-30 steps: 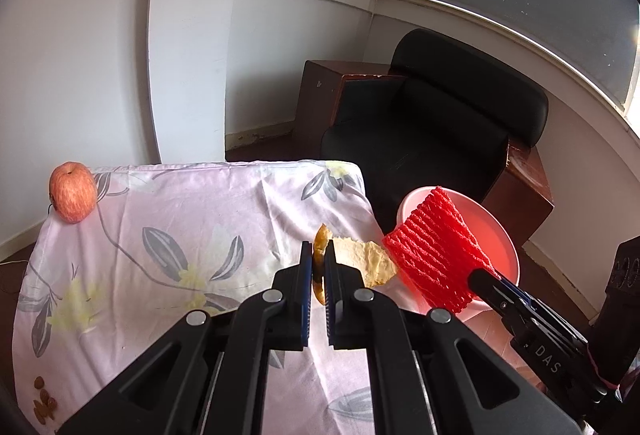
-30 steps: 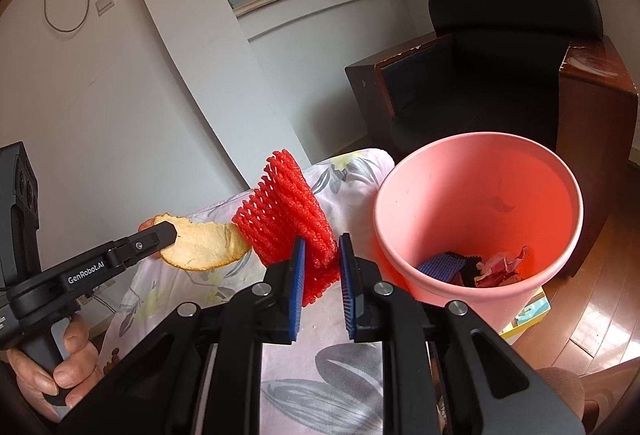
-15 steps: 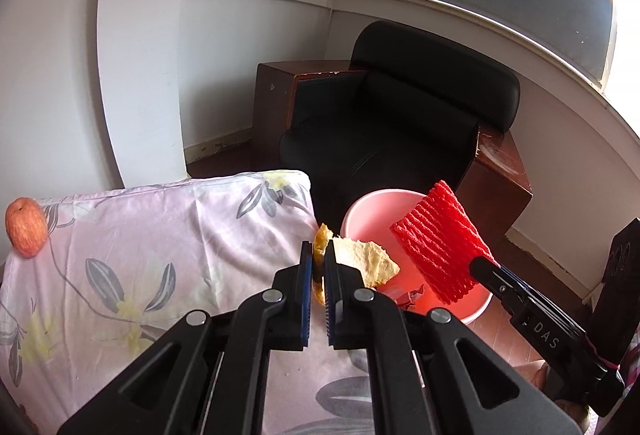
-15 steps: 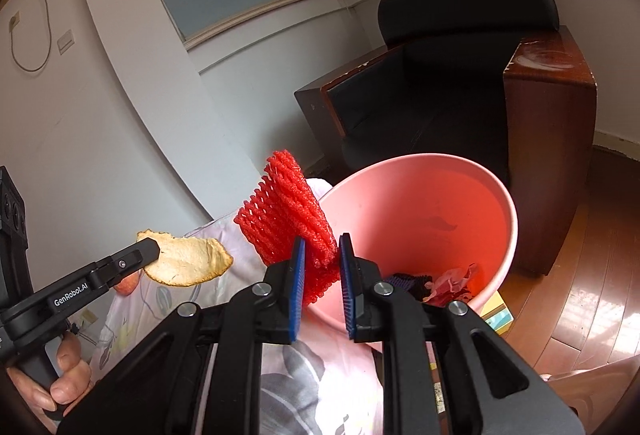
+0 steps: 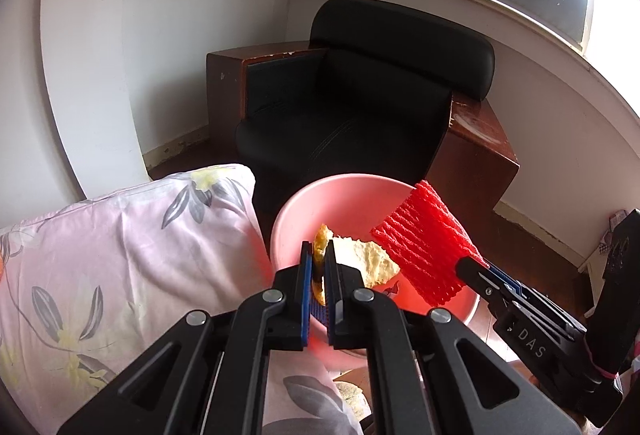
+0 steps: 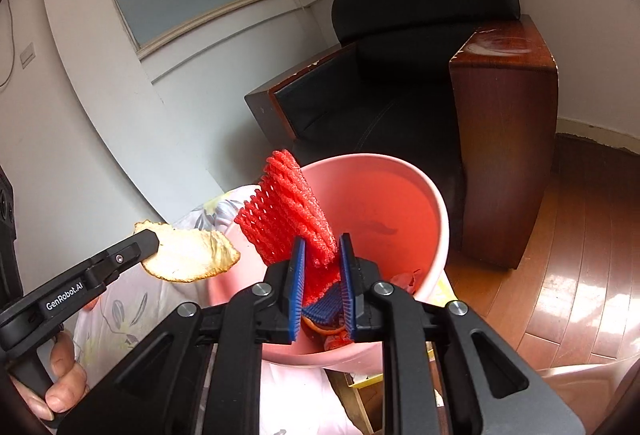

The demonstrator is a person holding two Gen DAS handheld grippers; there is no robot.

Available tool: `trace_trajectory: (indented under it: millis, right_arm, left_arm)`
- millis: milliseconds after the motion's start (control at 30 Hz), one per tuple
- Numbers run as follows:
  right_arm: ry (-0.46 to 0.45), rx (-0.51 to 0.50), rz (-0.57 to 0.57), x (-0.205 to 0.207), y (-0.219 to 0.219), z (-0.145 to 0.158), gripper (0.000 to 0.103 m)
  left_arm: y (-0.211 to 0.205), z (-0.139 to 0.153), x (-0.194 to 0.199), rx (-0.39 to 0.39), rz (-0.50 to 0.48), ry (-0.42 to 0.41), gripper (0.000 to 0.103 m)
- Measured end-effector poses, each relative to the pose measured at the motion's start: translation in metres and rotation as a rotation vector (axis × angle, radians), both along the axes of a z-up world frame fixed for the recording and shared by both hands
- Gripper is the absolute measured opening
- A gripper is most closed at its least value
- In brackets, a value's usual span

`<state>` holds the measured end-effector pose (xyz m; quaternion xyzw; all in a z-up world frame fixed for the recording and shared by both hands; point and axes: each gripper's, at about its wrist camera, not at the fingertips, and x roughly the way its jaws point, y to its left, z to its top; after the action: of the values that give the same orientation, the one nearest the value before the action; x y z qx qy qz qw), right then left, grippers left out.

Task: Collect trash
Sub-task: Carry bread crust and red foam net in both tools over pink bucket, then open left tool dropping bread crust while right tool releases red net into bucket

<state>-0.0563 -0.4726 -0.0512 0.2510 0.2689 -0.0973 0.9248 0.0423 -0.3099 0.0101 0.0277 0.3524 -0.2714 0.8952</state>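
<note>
Over pink bin (image 6: pixel 434 219), red foam net (image 6: pixel 288 213), pale curled peel (image 6: pixel 188 255).

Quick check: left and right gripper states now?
Left gripper: shut on the fruit peel.
Right gripper: shut on the red foam net.

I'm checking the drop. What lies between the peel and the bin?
Nothing: in the left wrist view the peel hangs over the open pink bin.

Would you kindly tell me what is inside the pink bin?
The pink bin holds red scraps and orange bits; the right tongs, shut on the red foam net, cover the rest.
</note>
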Motion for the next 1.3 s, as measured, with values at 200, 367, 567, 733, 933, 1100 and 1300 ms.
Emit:
trace_trajectory:
  millis: [200, 367, 567, 733, 933, 1100, 1300]
  right_arm:
    - [0.048, -0.042, -0.028, 0.002, -0.006, -0.013, 0.017]
    - [0.074, -0.057, -0.038, 0.003, -0.009, -0.019, 0.017]
    - [0.101, -0.067, -0.034, 0.01, -0.008, -0.024, 0.017]
    - [0.117, -0.076, -0.035, 0.016, -0.007, -0.026, 0.017]
    - [0.135, -0.108, -0.036, 0.022, -0.002, -0.027, 0.017]
    - [0.137, -0.134, -0.032, 0.024, 0.002, -0.026, 0.017]
    - [0.146, -0.148, -0.023, 0.026, 0.008, -0.023, 0.017]
  left_arm:
    - [-0.03, -0.024, 0.009, 0.054, -0.038, 0.029, 0.005]
    - [-0.042, -0.039, 0.018, 0.086, -0.037, 0.065, 0.005]
    - [-0.053, -0.05, 0.023, 0.128, -0.041, 0.067, 0.005]
    - [-0.058, -0.054, 0.026, 0.156, -0.05, 0.06, 0.005]
    - [-0.061, -0.058, 0.029, 0.176, -0.054, 0.065, 0.005]
    - [-0.063, -0.061, 0.03, 0.189, -0.055, 0.073, 0.005]
    - [-0.063, -0.06, 0.03, 0.2, -0.057, 0.069, 0.012]
